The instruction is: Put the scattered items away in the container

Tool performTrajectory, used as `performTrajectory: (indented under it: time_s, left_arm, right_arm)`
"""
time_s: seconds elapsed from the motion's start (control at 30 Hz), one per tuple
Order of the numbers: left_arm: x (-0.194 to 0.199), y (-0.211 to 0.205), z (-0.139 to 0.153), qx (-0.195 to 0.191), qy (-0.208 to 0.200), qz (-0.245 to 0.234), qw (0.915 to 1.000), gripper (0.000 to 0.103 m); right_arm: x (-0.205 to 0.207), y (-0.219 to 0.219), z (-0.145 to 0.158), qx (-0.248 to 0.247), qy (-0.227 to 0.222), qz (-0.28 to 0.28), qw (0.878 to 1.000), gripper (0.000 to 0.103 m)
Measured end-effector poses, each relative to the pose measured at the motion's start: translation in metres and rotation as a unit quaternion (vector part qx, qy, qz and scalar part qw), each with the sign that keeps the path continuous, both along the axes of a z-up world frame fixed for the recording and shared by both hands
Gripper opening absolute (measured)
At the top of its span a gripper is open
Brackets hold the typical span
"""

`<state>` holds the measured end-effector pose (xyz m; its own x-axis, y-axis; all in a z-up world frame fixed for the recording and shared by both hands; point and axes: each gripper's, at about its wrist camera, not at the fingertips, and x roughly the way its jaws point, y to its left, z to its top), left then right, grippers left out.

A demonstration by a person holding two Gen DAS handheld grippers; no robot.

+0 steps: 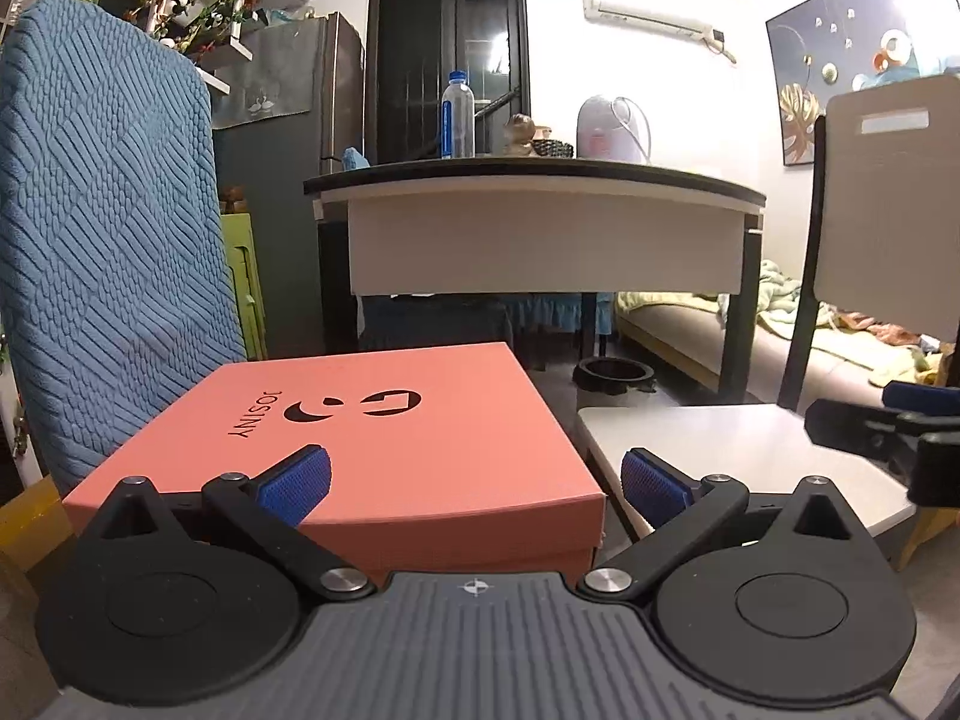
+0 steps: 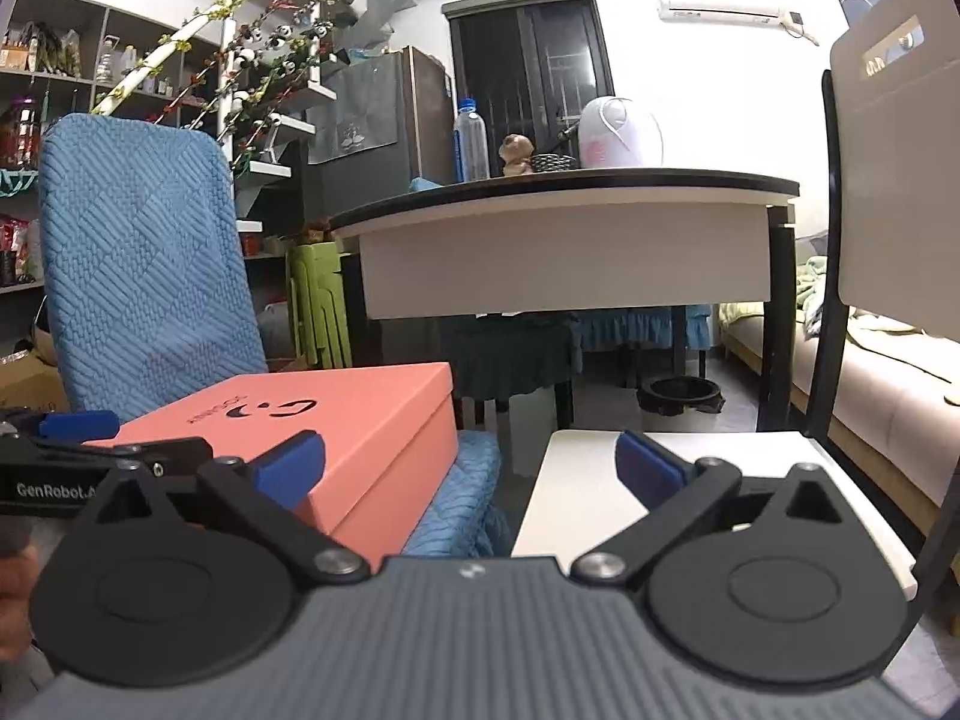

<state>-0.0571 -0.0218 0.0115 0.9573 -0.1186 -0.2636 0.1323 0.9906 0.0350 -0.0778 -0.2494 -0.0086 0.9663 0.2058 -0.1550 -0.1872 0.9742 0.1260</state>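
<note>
A salmon-pink shoebox [image 1: 384, 438] with its lid shut rests on the seat of a blue-covered chair [image 1: 108, 240]. My left gripper [image 1: 474, 483] hovers open over the box's near right corner, nothing between its blue pads. In the right wrist view the same shoebox [image 2: 354, 432] lies to the left and my right gripper [image 2: 471, 468] stands open, empty, over the gap between the blue chair seat [image 2: 468, 492] and a white chair seat [image 2: 600, 480]. Each gripper shows at the edge of the other's view: right gripper [image 1: 870, 414], left gripper [image 2: 90, 438]. No loose items lie near the box.
Behind stands a dark-topped table [image 1: 540, 222] carrying a water bottle [image 1: 458, 114], a small figurine [image 1: 521, 132], a woven basket [image 1: 552, 148] and a white appliance [image 1: 606, 129]. A black bin [image 1: 612, 372] sits on the floor. The white chair's back [image 1: 888, 210] rises at the right.
</note>
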Motion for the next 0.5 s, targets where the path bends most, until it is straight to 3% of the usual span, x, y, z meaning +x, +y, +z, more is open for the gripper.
performTrajectory:
  time_s: [0.5]
  left_arm:
    - [0.0027,-0.0063,-0.0027,-0.003,-0.001,-0.011,0.9999,0.103]
  right_arm:
    - [0.0028,-0.0019,-0.0007,-0.010,0.005,-0.012,1.000,0.103]
